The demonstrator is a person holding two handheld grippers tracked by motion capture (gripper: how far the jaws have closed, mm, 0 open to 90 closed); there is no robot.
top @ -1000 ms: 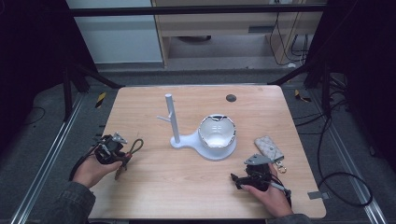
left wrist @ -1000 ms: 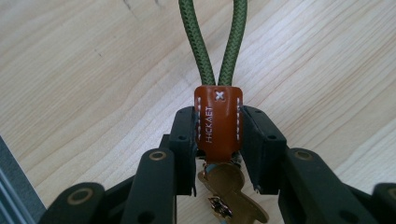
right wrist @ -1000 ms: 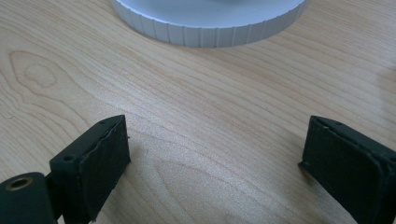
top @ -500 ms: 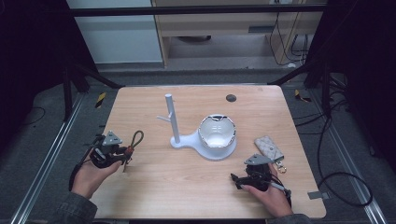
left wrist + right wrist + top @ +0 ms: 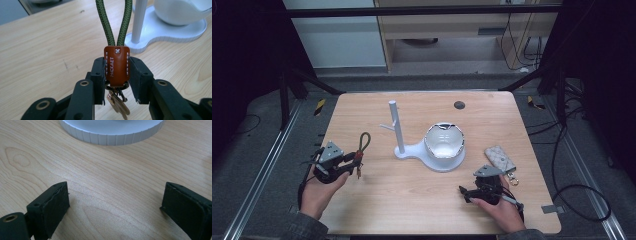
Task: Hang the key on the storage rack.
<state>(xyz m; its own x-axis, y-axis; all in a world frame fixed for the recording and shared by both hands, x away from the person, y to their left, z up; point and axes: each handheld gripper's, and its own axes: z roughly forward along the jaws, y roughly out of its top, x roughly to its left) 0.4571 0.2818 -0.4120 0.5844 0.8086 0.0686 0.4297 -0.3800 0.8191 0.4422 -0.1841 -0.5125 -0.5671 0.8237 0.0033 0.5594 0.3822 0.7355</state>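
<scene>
Left gripper view: my left gripper (image 5: 117,75) clamps the keychain (image 5: 116,65) by its leather tab, above the table's near-left, cord loop toward the white stand (image 5: 398,131). My right gripper (image 5: 115,202) rests open. A swaying loop could miss the stand's hook.

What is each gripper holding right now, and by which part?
Left gripper clamps the key strap by its brown leather tab; right gripper is open, holding nothing.

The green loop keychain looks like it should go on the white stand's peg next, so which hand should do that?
Probably the left. The left gripper already clamps the keychain by its brown leather tab, loop pointing toward the white stand. The right gripper is open with nothing in it, low over the table.
</scene>
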